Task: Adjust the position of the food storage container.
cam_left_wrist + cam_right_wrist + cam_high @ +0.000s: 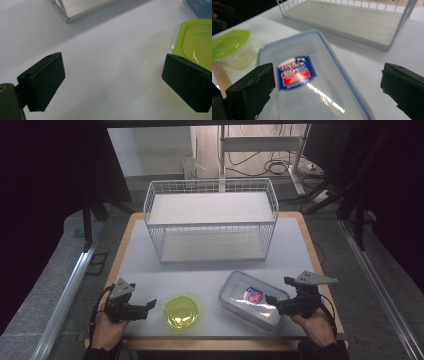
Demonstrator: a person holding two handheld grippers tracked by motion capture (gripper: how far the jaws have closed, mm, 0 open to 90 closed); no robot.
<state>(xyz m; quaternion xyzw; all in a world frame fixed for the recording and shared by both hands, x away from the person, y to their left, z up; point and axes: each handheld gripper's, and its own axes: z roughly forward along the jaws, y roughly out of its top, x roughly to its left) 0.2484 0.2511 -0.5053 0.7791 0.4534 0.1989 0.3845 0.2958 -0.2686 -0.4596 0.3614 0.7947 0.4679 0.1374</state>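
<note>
A round clear tub with a green lid sits near the table's front edge. My left gripper is just left of it, open, with bare table between its jaws. To the right lies a rectangular clear container with a blue-rimmed lid and a red-and-blue label. My right gripper is open at that container's right end, its jaws low over the lid, apart from it.
A white wire two-shelf rack stands at the back middle of the white table. A wooden border edges the table. Dark curtains hang on both sides.
</note>
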